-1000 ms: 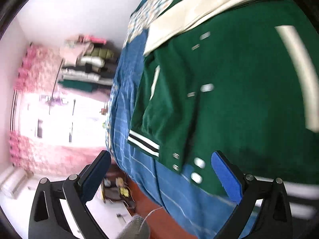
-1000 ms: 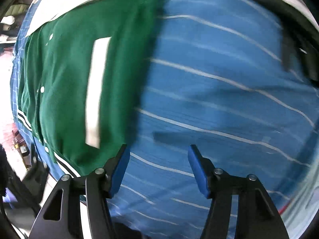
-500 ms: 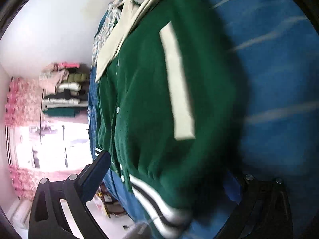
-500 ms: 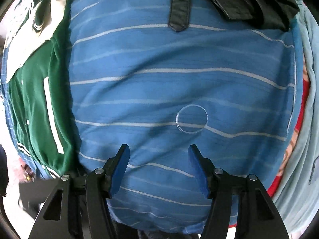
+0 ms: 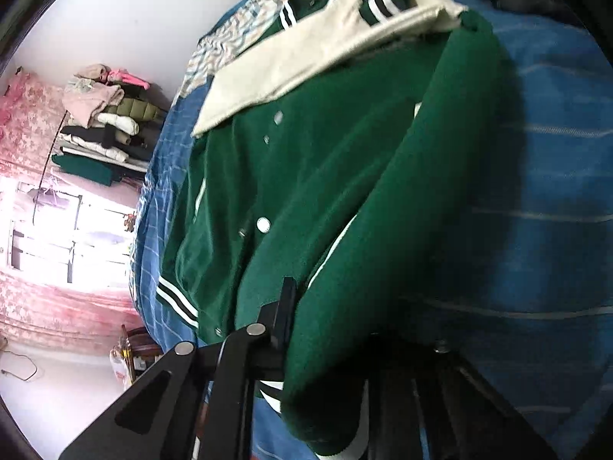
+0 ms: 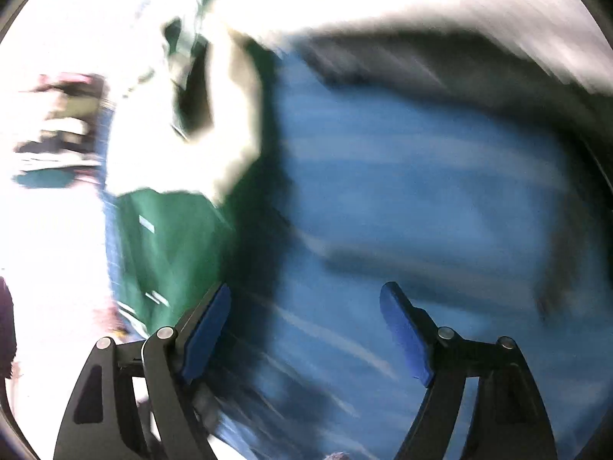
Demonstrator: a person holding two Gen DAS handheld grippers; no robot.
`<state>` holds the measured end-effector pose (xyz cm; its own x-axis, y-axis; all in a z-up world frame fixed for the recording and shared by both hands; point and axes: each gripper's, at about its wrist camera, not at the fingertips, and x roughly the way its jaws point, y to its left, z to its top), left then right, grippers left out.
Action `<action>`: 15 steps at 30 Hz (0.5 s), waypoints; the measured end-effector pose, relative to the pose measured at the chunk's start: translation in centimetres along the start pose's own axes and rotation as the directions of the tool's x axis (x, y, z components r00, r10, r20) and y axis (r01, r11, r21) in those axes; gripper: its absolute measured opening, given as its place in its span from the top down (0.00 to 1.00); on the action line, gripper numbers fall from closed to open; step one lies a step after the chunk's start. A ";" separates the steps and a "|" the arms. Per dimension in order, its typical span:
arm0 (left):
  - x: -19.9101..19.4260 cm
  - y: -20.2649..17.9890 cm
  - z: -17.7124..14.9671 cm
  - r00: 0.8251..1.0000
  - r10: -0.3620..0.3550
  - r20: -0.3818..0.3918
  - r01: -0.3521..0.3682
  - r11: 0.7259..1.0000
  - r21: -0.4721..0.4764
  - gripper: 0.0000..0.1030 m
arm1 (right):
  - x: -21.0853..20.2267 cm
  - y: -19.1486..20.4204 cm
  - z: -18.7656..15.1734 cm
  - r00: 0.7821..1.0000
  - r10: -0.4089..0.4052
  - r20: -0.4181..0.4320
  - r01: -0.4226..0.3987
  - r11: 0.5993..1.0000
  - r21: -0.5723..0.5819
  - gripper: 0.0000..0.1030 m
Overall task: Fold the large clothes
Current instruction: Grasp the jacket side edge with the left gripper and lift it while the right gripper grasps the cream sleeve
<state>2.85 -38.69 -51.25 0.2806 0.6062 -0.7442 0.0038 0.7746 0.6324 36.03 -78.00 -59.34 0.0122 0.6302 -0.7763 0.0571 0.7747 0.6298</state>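
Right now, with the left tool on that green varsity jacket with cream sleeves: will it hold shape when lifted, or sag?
Likely sags: the green varsity jacket with cream sleeves already drapes in soft folds over the left tool. Probably fairly heavy, as the fabric looks thick. On the blue striped bedsheet it would probably drag and bunch, not slide.

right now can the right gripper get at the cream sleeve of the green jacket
Probably yes. The right gripper is open with nothing between its pads, and only bare blue striped bedding lies between it and the cream sleeve up to its left. The view is badly blurred, so distance is unclear.

Green, cream-sleeved varsity jacket (image 5: 314,176) on blue bedspread (image 5: 544,191)
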 end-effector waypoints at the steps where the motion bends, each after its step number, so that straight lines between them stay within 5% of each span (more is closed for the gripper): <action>1: -0.3 0.4 0.0 1.000 -0.006 0.007 0.006 1.000 0.001 0.88 | 0.0 0.3 1.3 0.999 0.039 0.019 -0.039 0.999 -0.001 0.17; 7: -0.8 1.9 0.3 0.999 -0.018 0.030 0.018 1.000 0.000 0.89 | 3.4 1.0 9.0 0.953 0.290 0.088 -0.298 0.949 0.106 0.15; 11: -0.3 3.6 0.8 0.998 -0.040 0.044 0.041 0.999 -0.023 0.90 | 7.6 2.5 10.4 0.942 0.325 0.083 -0.335 0.918 0.214 0.21; 12: -0.2 3.9 0.9 0.998 -0.051 0.046 0.052 0.998 -0.030 0.90 | 7.5 2.8 10.8 0.950 0.302 0.084 -0.313 0.924 0.218 0.51; 15: 0.1 5.9 1.0 0.994 -0.095 0.052 0.098 0.994 -0.055 0.90 | 6.8 5.4 11.1 0.973 0.215 0.089 -0.229 0.952 0.204 0.80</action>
<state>3.89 -34.21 -47.37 0.3285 0.5197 -0.7887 -0.0220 0.8390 0.5437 47.49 -70.14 -61.56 0.1127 0.7750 -0.6218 0.2555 0.5822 0.7719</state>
